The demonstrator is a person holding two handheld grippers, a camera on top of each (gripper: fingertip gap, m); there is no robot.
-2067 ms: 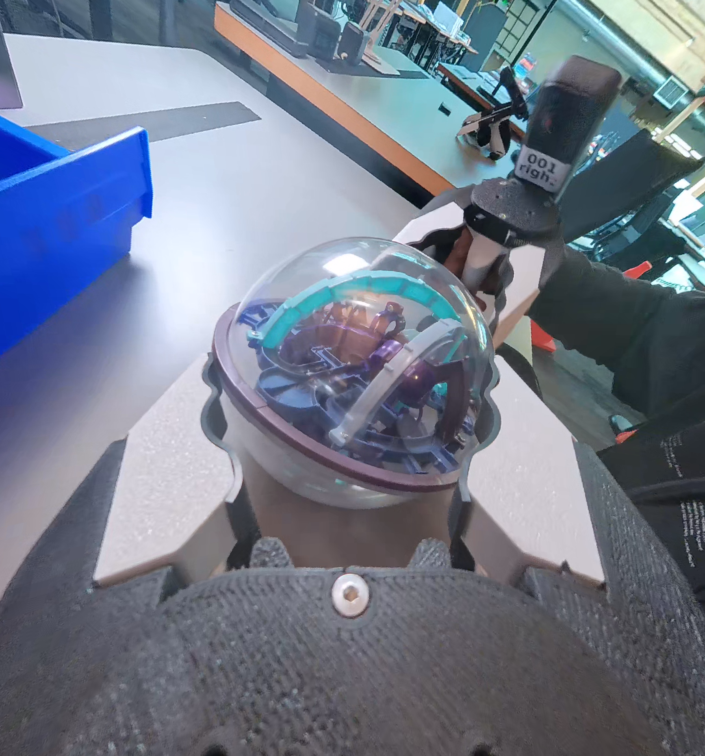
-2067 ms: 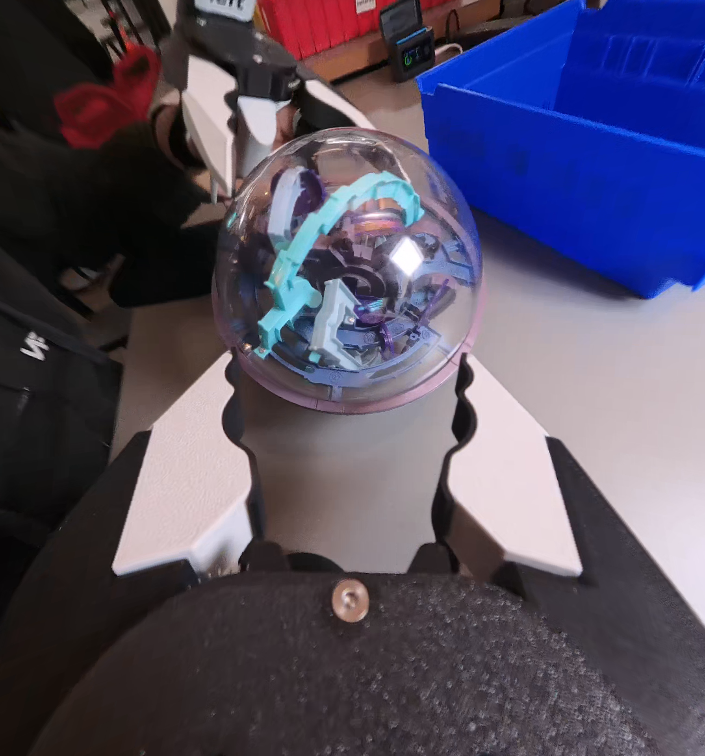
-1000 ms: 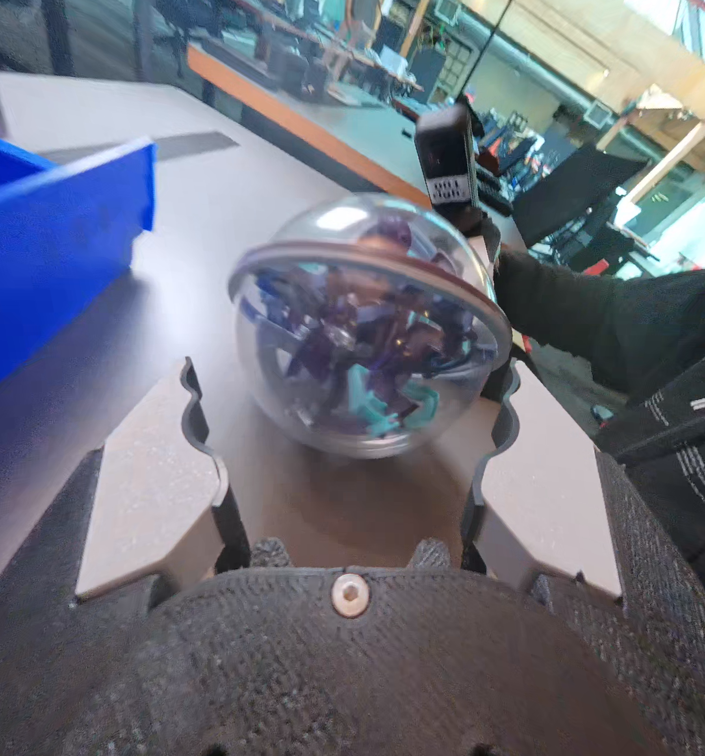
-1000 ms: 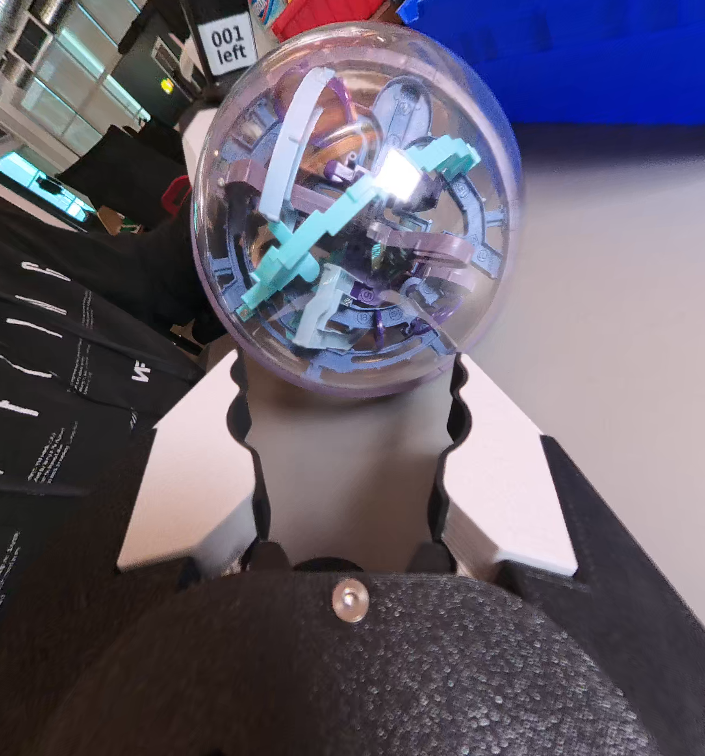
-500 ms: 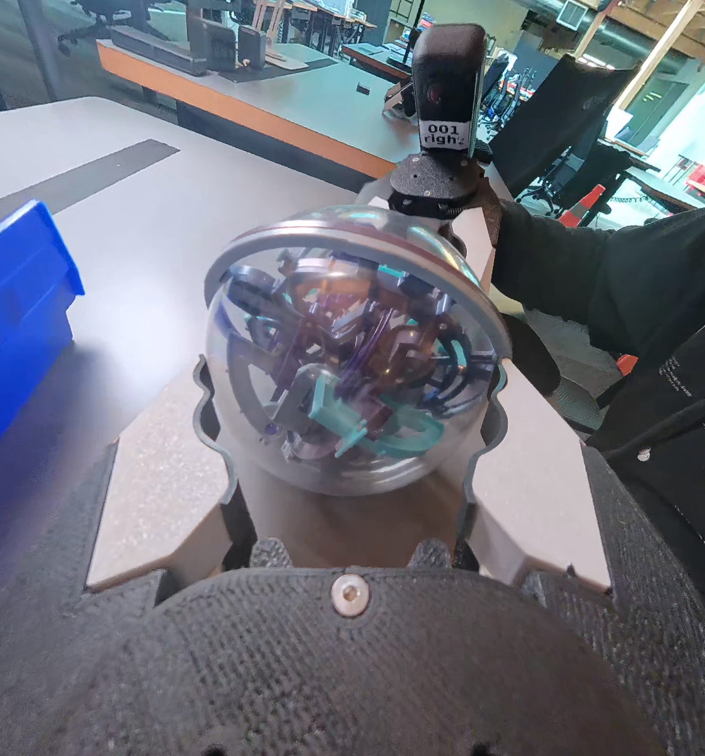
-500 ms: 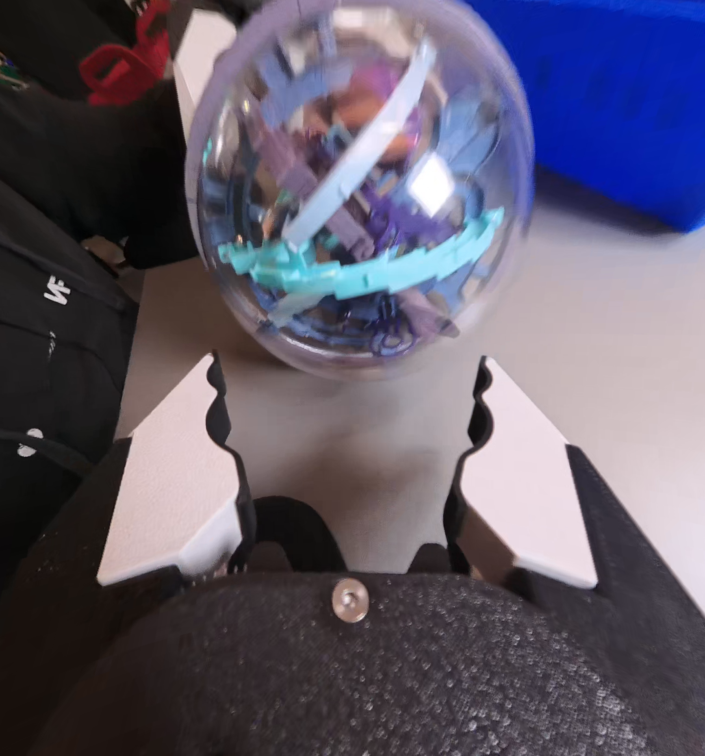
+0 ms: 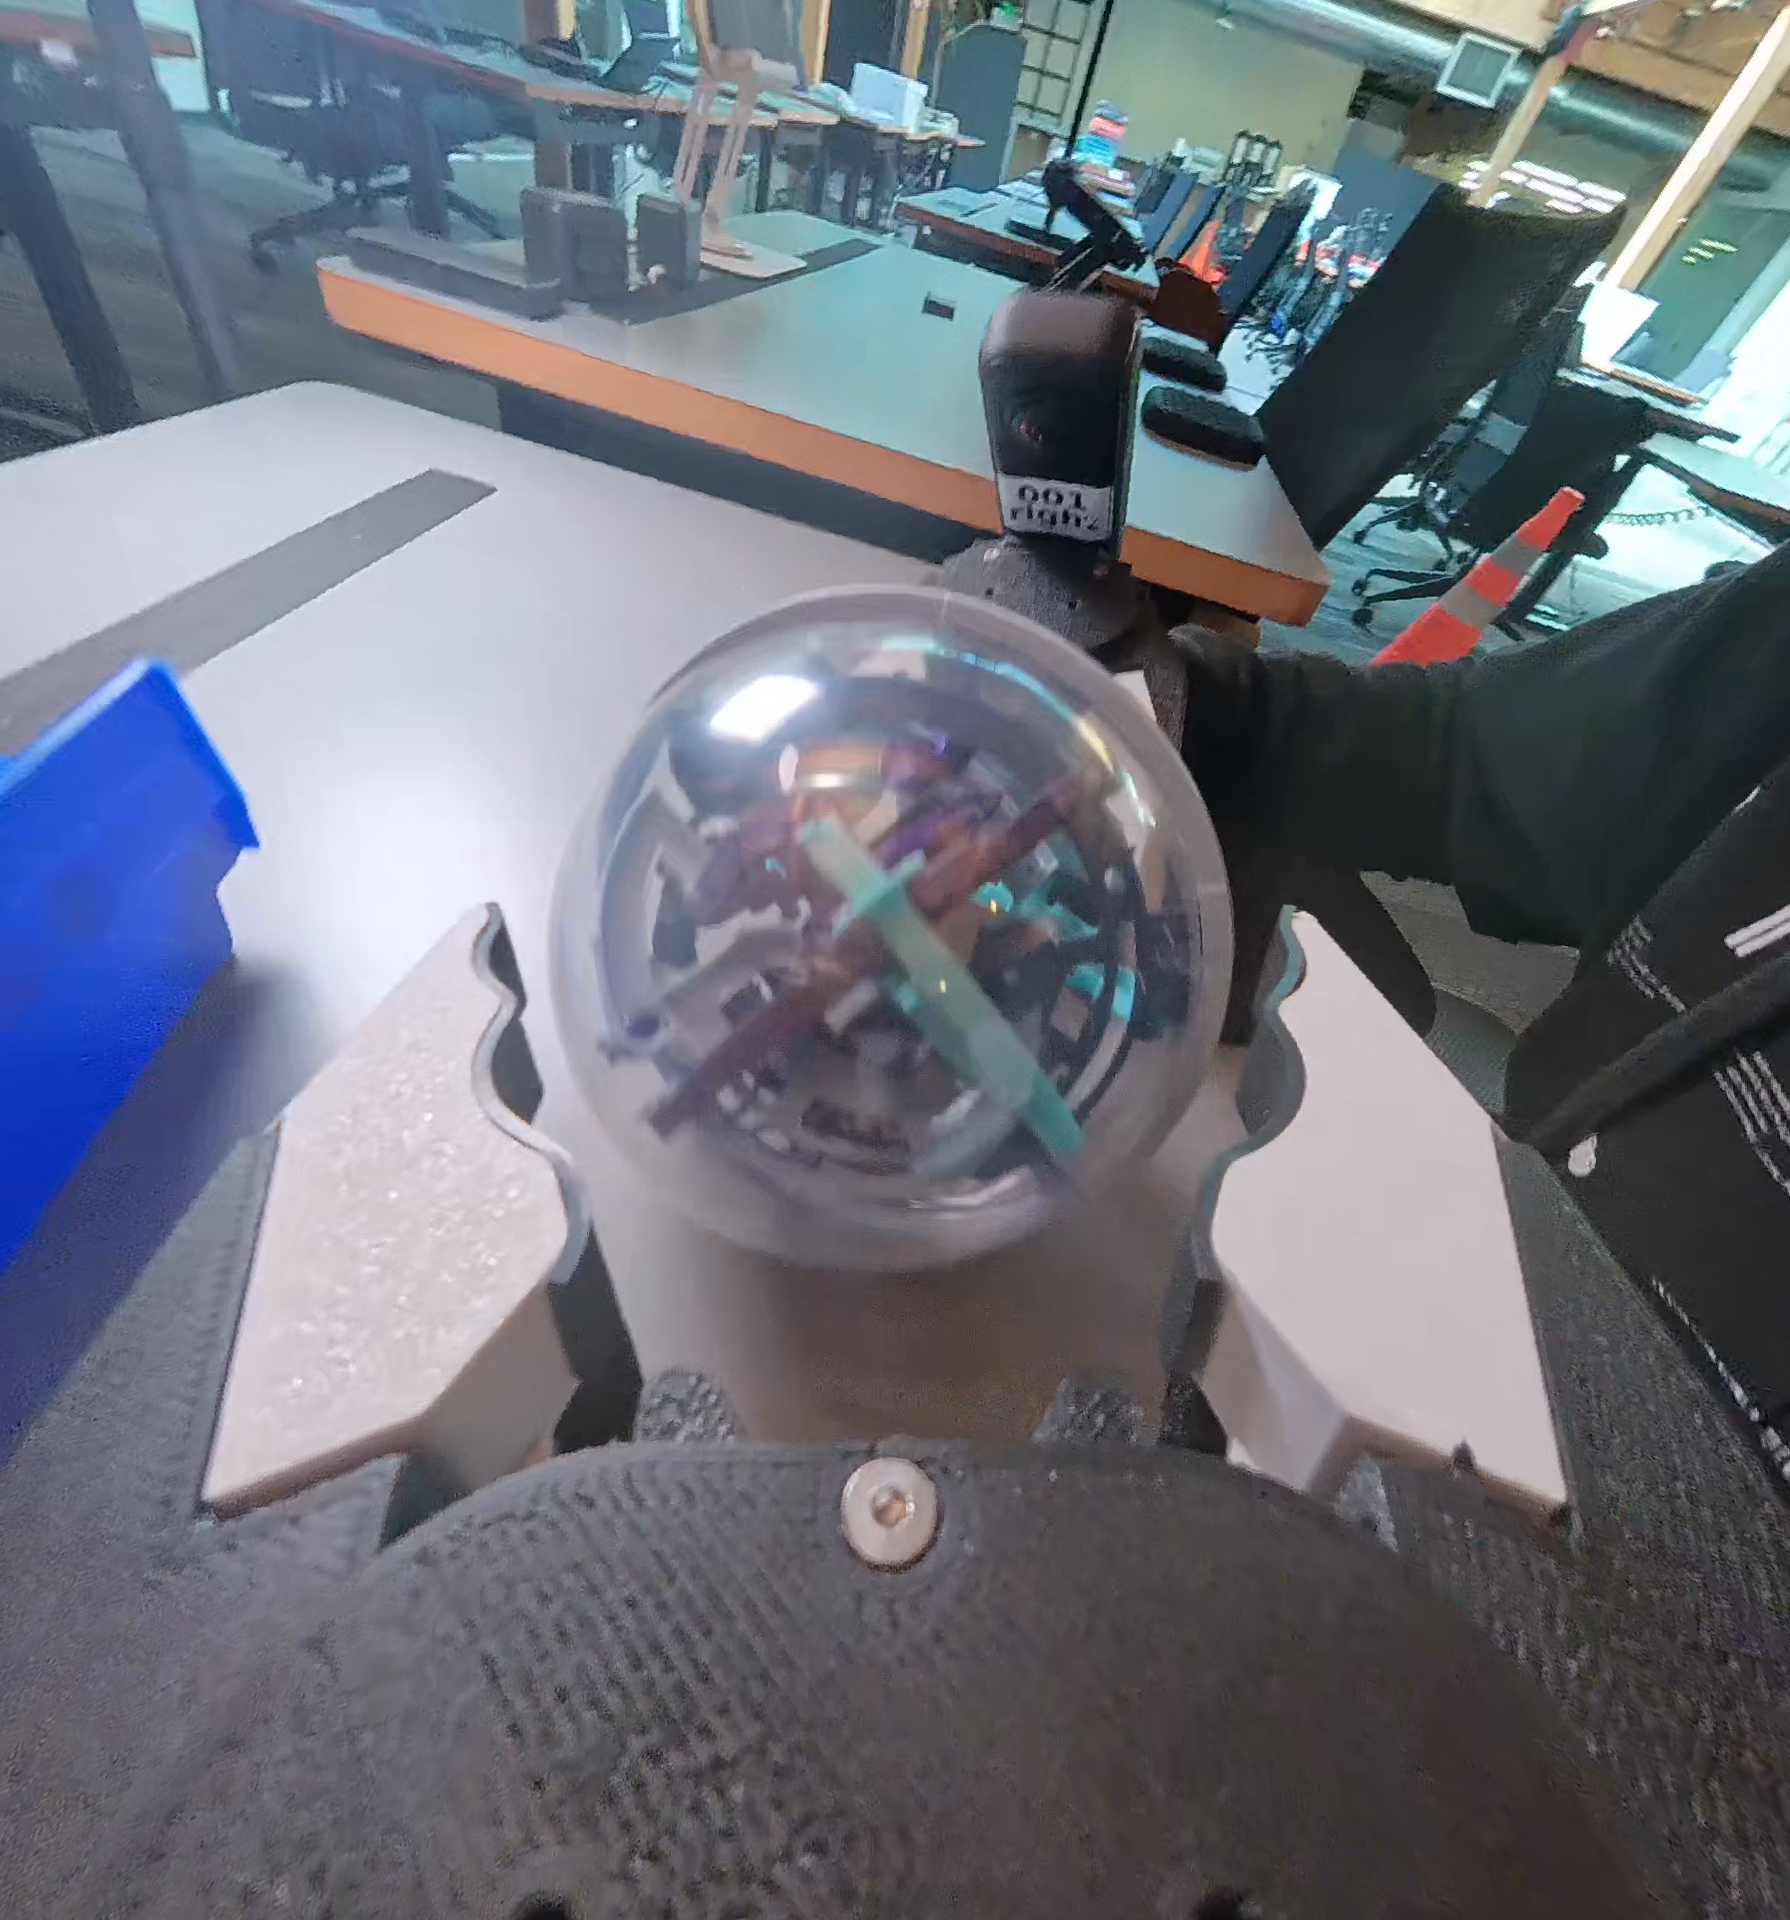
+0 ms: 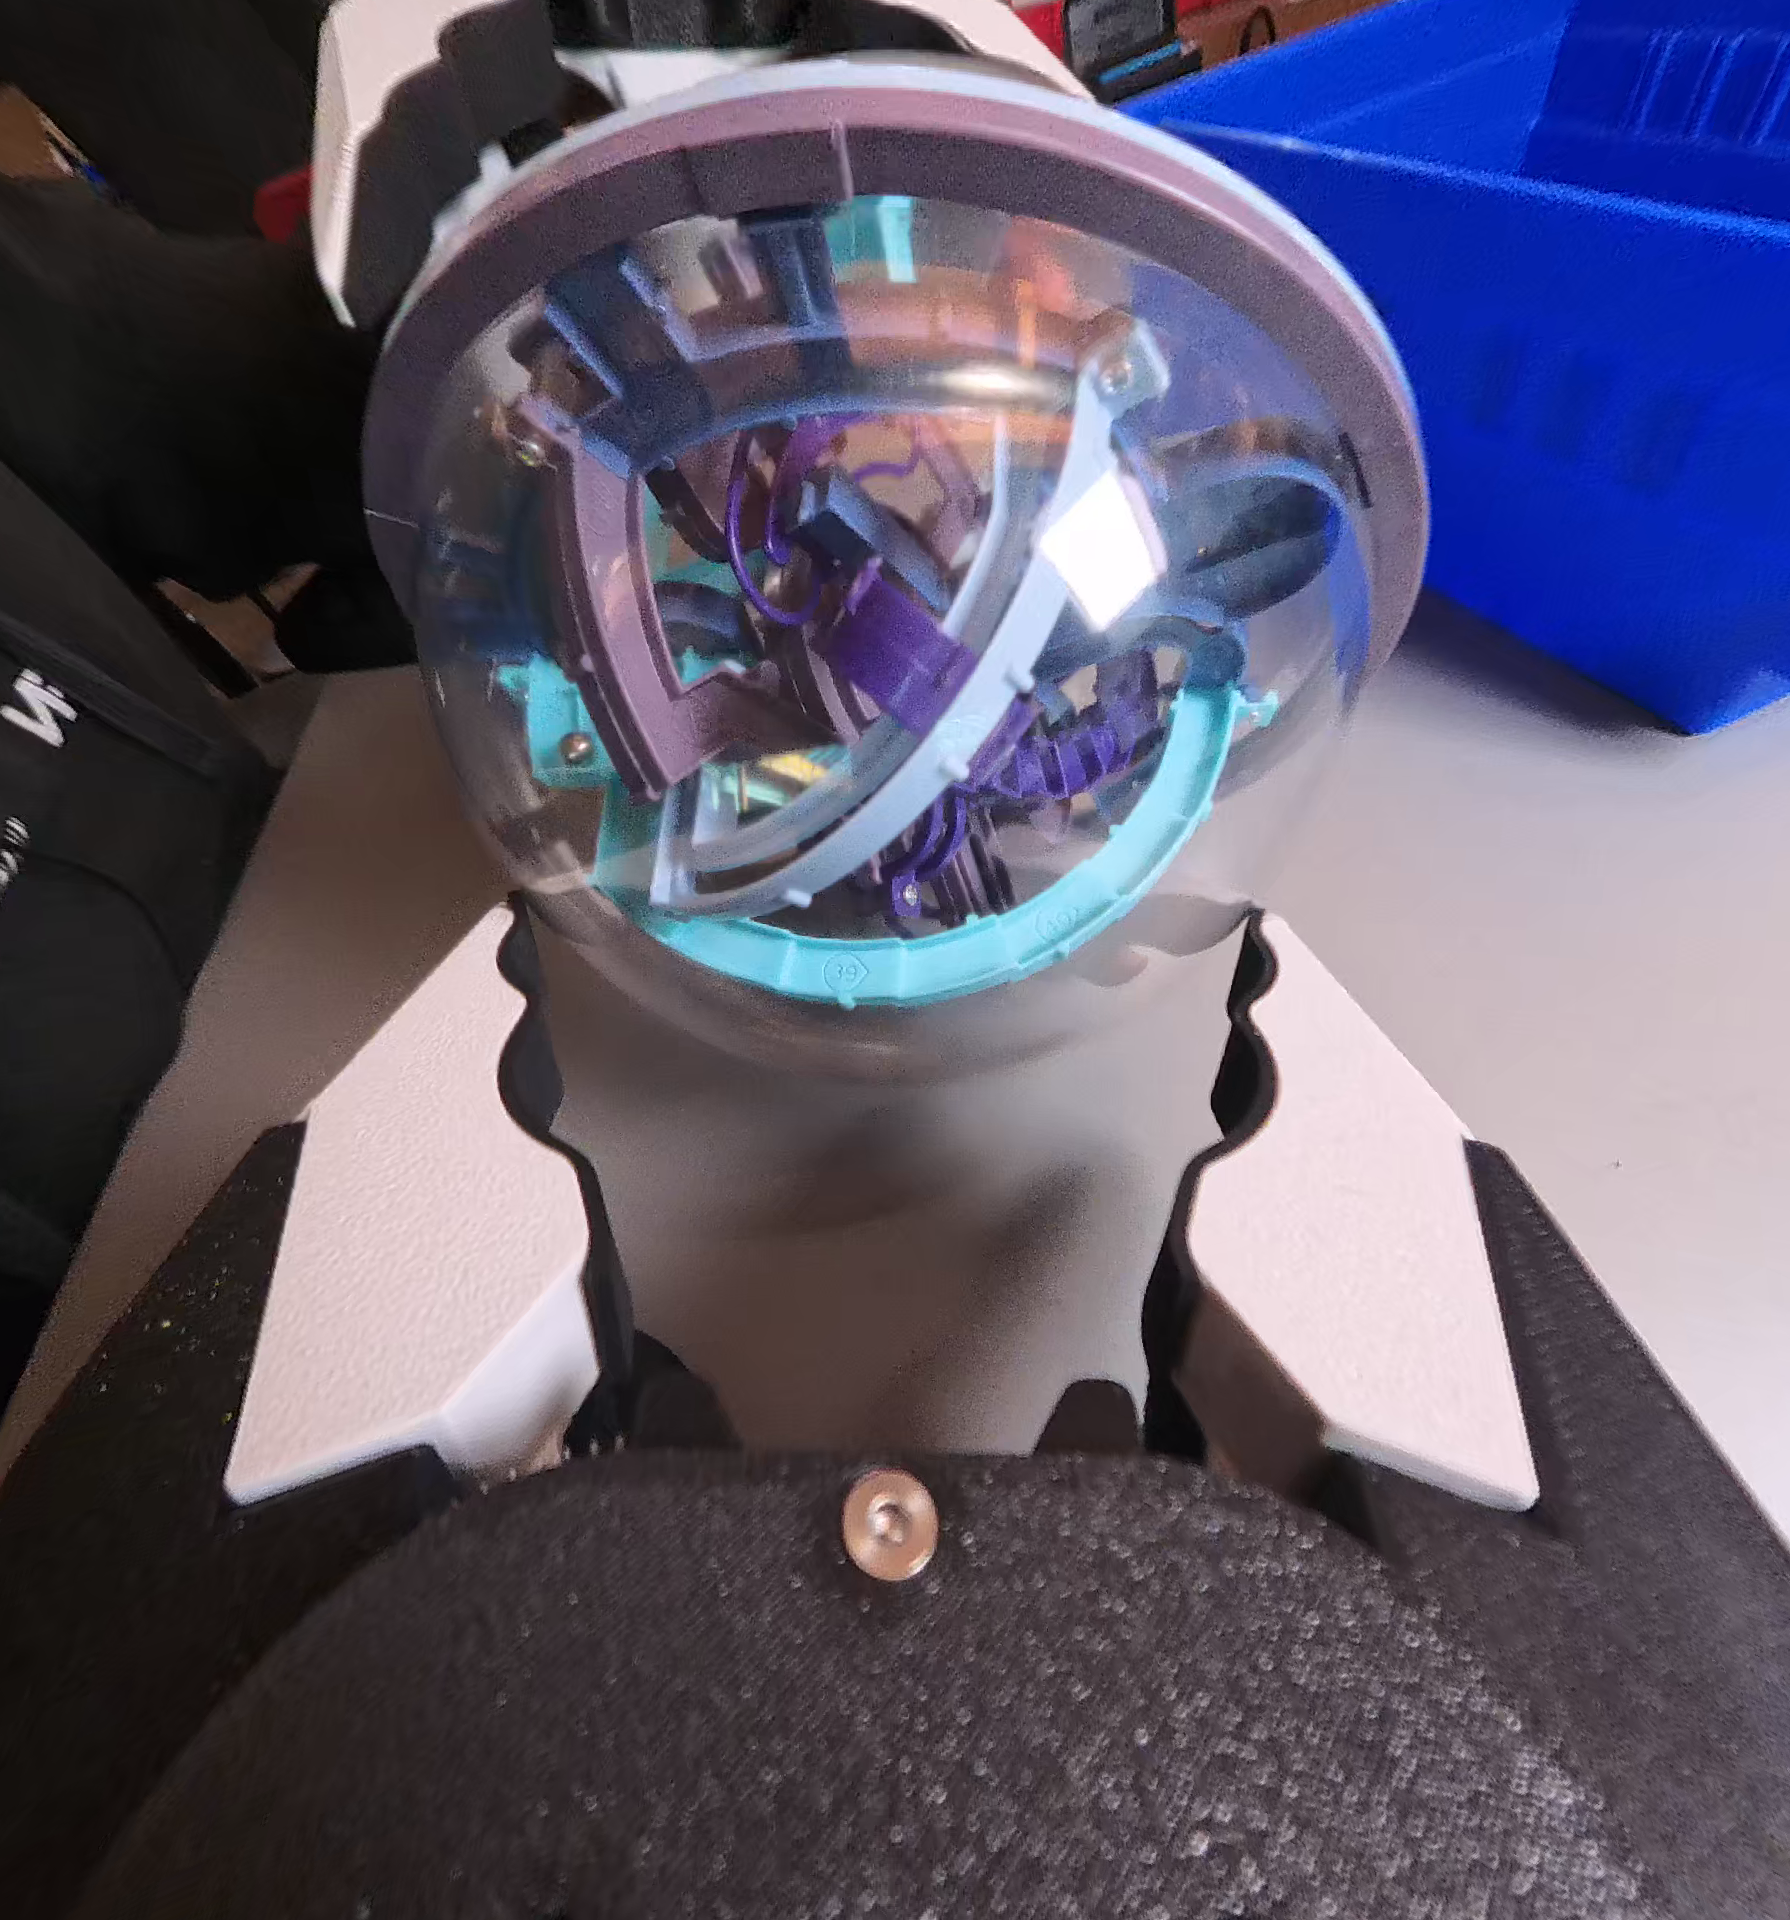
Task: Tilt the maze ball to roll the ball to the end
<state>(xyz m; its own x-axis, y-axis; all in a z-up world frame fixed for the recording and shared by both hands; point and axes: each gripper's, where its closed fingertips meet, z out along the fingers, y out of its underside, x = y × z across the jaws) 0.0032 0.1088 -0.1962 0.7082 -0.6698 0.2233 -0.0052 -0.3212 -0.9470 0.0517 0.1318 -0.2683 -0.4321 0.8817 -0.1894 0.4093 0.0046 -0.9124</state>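
The clear maze ball (image 7: 891, 935) with teal, purple and grey tracks sits low over the grey table (image 7: 351, 675). It is blurred in the left wrist view. My left gripper (image 7: 886, 945) is open around it, with a thin gap beside each finger. In the right wrist view the ball (image 8: 870, 571) is sharp and its purple rim is tipped to the top. My right gripper (image 8: 886, 920) is shut on the ball's lower part, and both fingertips (image 8: 517, 935) touch the shell. The right gripper's camera body (image 7: 1062, 447) shows behind the ball. A white left finger (image 8: 351, 177) shows beyond it.
A blue bin (image 7: 60, 935) stands close on the table, at the right in the right wrist view (image 8: 1597, 364). A person's dark sleeve (image 7: 1493, 779) and dark clothing (image 8: 60, 727) are on the other side. An orange-edged table (image 7: 766, 364) and an orange cone (image 7: 1473, 592) lie beyond.
Half a second ago my left gripper held the ball and my right stood clear of it. Now my right fingertips are on the ball, my left has loosened, and the ball has turned rim-up.
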